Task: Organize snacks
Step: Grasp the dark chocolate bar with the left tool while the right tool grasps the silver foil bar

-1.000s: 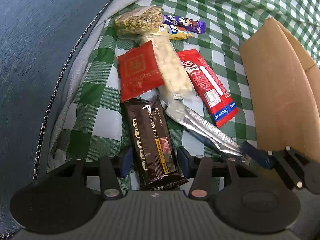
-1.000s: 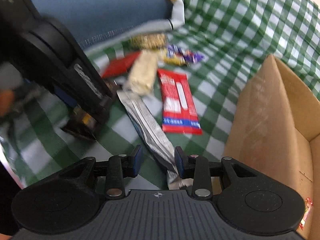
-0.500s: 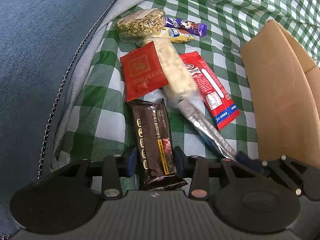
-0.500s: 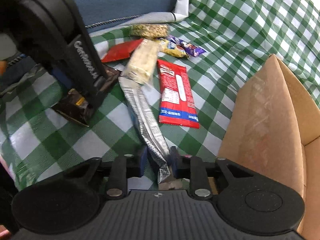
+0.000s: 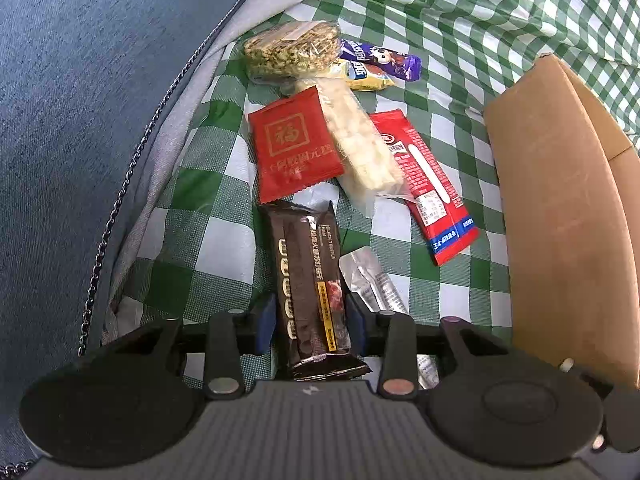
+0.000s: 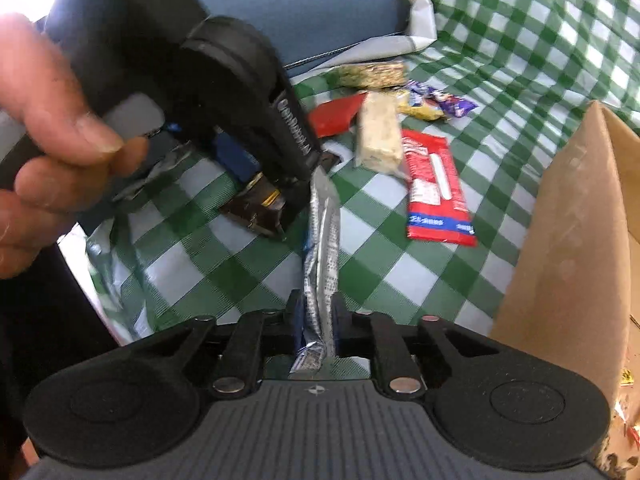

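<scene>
- The left gripper (image 5: 310, 326) is clamped on the near end of the dark bar (image 5: 308, 276), which runs away between its fingers.
- The right gripper (image 6: 316, 318) has the silver packet (image 6: 322, 248) between its fingers; the jaws are opening.
- Beyond lie the red sachet (image 5: 294, 148), pale bar (image 5: 360, 148) and red-blue packet (image 5: 428, 186).
- The box (image 5: 560, 208) stands to the right on the checked cloth (image 5: 200, 240).
</scene>
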`<move>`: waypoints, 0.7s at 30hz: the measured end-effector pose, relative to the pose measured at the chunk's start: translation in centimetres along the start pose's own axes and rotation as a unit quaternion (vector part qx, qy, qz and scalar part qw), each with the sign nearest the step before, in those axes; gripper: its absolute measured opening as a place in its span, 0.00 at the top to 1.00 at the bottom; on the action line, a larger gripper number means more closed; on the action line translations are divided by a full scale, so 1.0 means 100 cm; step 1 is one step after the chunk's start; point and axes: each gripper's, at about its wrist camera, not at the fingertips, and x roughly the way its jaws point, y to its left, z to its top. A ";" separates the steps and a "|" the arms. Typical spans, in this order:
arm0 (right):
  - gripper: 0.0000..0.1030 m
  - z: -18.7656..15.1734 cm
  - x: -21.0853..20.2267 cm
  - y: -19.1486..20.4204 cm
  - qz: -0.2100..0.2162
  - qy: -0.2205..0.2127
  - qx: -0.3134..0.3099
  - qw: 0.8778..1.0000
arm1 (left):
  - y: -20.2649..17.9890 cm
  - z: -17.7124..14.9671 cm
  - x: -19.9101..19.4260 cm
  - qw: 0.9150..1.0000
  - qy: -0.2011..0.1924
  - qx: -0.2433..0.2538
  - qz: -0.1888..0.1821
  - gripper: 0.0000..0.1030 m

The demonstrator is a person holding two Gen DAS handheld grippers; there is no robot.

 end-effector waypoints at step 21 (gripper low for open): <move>0.70 0.008 0.029 -0.011 0.013 0.020 0.051 0.998 | -0.008 0.000 0.008 1.000 0.006 0.018 0.012 0.56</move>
